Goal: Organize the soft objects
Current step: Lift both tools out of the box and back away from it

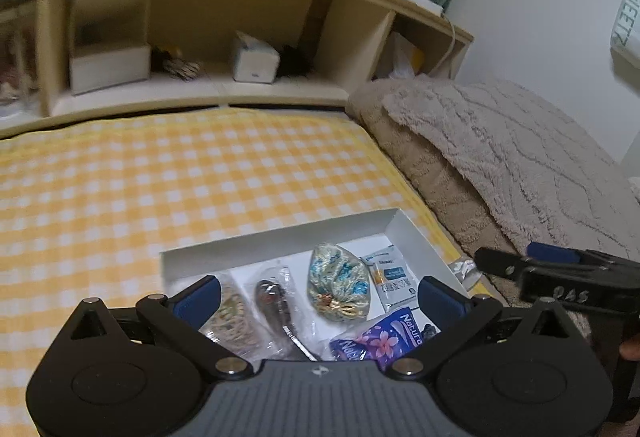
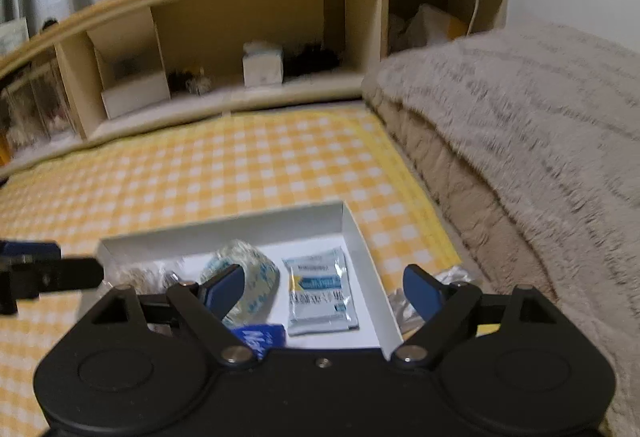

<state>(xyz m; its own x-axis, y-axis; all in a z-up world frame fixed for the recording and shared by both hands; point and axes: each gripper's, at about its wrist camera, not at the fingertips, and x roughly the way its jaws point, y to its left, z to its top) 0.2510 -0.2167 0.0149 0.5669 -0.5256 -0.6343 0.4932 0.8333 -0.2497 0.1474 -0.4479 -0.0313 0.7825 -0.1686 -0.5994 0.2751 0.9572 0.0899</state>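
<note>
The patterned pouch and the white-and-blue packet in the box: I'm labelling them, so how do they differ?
The patterned pouch is rounded and bulging; the white-and-blue packet lies flat. The pouch is fabric-like with a blue-and-gold pattern and a gathered, tied end; the packet is glossy, rectangular and printed with text. Both lie side by side inside the white box.

Dim indoor light; motion blur; fisheye bending at edges.

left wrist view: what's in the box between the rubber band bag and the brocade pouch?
A clear bag with a dark object inside, lying between the rubber band bag and the brocade pouch.
</note>
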